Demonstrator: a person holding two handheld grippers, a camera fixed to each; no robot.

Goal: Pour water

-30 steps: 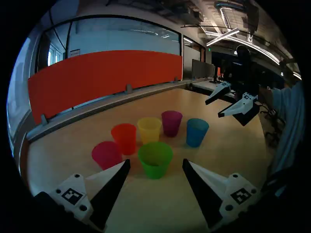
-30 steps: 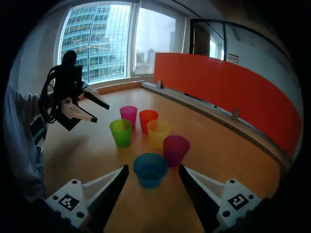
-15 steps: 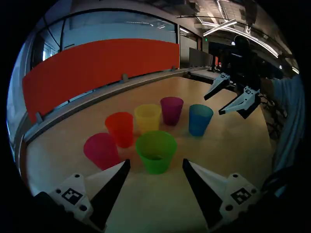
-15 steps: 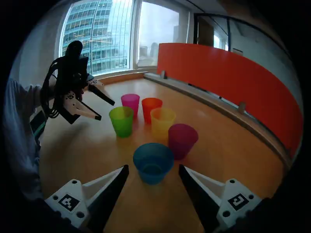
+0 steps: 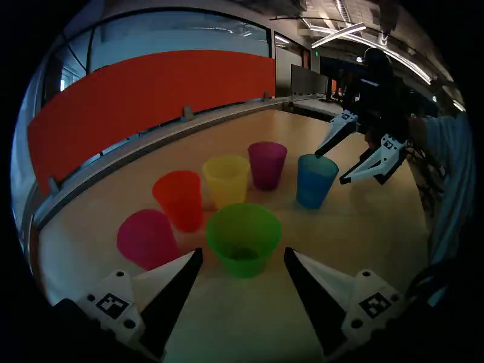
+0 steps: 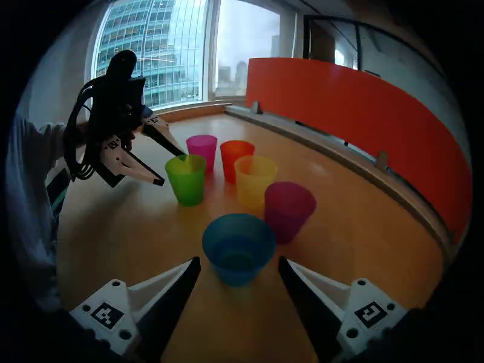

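Note:
Six plastic cups stand close together on a wooden table (image 5: 369, 242). In the left gripper view the green cup (image 5: 243, 239) stands upright just beyond my open left gripper (image 5: 242, 251), nothing between its fingers. Behind it are the pink (image 5: 145, 238), orange (image 5: 179, 199), yellow (image 5: 226, 180), purple (image 5: 267, 164) and blue cup (image 5: 315, 180). My right gripper (image 5: 330, 167) hangs open beside the blue cup. In the right gripper view the blue cup (image 6: 238, 248) sits just ahead of my open right gripper (image 6: 239, 260). The left gripper (image 6: 172, 168) is open by the green cup (image 6: 186, 178).
An orange partition (image 5: 151, 91) runs along the table's far edge on a grey rail. Large windows (image 6: 151, 60) stand behind the person, whose sleeve (image 6: 30, 199) shows at the side. Bare tabletop lies around the cluster of cups (image 6: 375, 242).
Both grippers have moved forward toward the cups: the green cup looms larger before the left one, the blue cup before the right one. Both stay open.

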